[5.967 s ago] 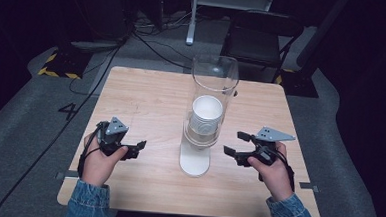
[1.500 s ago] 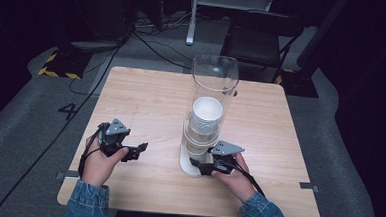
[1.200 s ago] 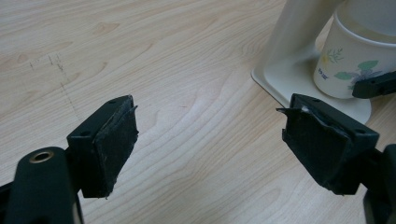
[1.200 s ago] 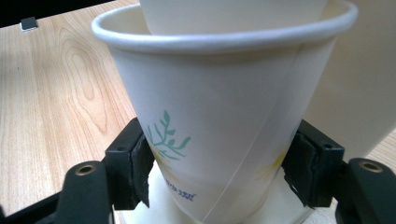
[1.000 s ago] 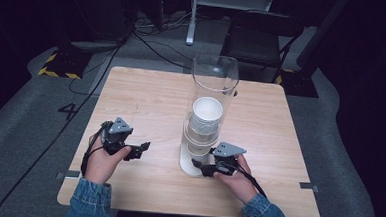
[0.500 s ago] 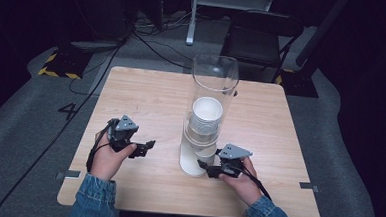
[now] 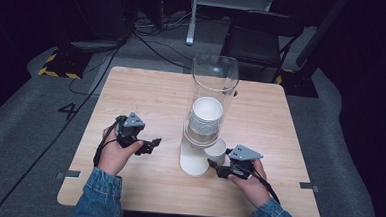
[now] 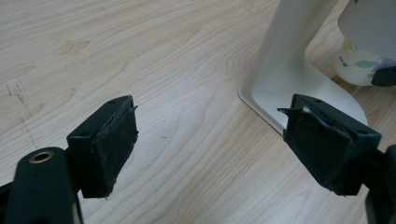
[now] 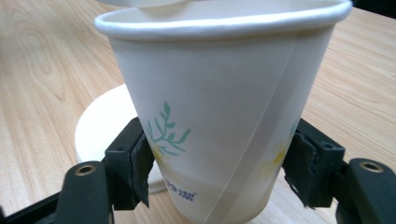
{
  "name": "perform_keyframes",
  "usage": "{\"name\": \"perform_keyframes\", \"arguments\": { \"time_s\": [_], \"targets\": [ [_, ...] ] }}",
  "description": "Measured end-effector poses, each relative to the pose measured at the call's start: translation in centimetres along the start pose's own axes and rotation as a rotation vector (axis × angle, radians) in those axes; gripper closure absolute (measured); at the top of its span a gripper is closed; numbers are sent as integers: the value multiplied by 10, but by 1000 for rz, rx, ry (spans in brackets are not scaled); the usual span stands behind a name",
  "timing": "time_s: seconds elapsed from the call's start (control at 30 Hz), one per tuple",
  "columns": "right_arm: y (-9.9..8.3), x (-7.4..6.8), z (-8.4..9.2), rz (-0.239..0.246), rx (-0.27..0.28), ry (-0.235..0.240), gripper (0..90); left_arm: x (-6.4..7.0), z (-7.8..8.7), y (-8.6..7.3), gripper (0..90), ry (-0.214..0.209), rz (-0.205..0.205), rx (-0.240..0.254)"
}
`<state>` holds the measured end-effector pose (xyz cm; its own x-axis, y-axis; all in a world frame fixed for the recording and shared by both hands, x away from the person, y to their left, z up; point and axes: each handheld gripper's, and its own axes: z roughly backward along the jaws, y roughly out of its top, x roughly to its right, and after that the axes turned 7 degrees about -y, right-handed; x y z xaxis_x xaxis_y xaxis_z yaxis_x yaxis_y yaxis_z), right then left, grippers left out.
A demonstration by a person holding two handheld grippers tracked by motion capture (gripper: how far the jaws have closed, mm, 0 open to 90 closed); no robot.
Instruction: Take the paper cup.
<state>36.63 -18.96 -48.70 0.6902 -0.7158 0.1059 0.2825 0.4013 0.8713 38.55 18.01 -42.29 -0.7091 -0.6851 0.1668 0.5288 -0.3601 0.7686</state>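
Observation:
A clear tube dispenser (image 7: 215,84) stands mid-table on a white base (image 7: 194,161) and holds a stack of white paper cups (image 7: 206,116). One paper cup (image 7: 216,149) with a green leaf print sits just right of the base, below the tube. My right gripper (image 7: 214,165) is shut on this paper cup (image 9: 219,116), its pads pressing both sides near the bottom. My left gripper (image 7: 154,144) is open left of the base, nothing between its jaws. In the left gripper view the base (image 8: 299,88) and the cup (image 8: 362,65) lie beyond my left gripper (image 8: 210,135).
The wooden table (image 7: 147,91) has bare surface on both sides of the dispenser. A dark chair (image 7: 262,39) and cables (image 7: 149,41) lie on the floor beyond the far edge.
My right gripper came in from the right and closed on the lowest cup, which now stands out to the right of the tube. My left gripper drifted right toward the base.

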Motion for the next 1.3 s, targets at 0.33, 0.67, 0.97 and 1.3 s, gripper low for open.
{"name": "perform_keyframes", "arguments": {
  "time_s": [0.33, 0.67, 0.97, 1.3],
  "targets": [
    [2, 15, 13, -25, 28, -45, 323, 0, -3, 3, 173, -11, 4, 6],
    [7, 43, 25, -116, 76, -104, 323, 0, -1, 0, 173, 3, 2, 3],
    [12, 67, 30, -143, 86, -168, 322, -4, 4, -10, 173, 35, 17, -16],
    [8, 92, 24, -196, 75, -200, 322, -7, 11, -19, 174, 53, 28, -28]
  ]
}}
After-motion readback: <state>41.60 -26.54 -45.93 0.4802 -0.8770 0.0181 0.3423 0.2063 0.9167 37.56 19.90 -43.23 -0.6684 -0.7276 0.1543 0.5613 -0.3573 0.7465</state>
